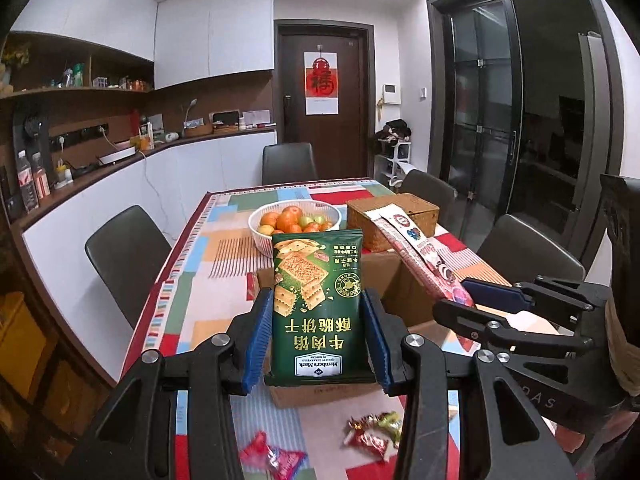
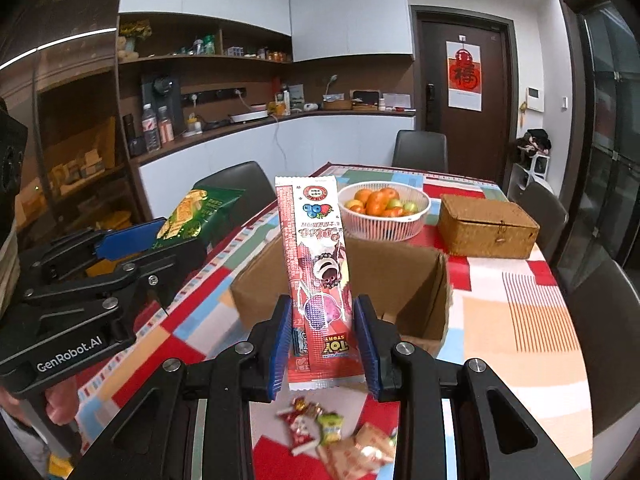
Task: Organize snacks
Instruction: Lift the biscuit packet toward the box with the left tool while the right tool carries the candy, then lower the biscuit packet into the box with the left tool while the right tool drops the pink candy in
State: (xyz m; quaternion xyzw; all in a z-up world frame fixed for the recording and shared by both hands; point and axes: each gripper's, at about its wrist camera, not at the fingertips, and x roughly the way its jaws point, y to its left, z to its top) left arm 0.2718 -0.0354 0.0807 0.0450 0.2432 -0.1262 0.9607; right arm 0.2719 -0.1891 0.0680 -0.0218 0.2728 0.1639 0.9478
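Observation:
My left gripper (image 1: 318,334) is shut on a green cracker packet (image 1: 317,280), held upright above the table; the same packet (image 2: 196,214) shows at the left of the right wrist view. My right gripper (image 2: 323,344) is shut on a long red snack packet (image 2: 316,264), upright between its blue pads (image 2: 280,346). That red packet (image 1: 416,256) and the right gripper (image 1: 480,300) appear at the right of the left wrist view. An open cardboard box (image 2: 404,276) sits on the table just beyond both grippers. Small wrapped candies (image 2: 320,424) lie on the cloth below.
A white basket of fruit (image 2: 384,210) and a closed wicker box (image 2: 486,226) stand behind the cardboard box on the patchwork tablecloth (image 2: 520,312). More candies (image 1: 372,432) and a red wrapper (image 1: 272,456) lie near the front. Dark chairs (image 1: 124,256) surround the table.

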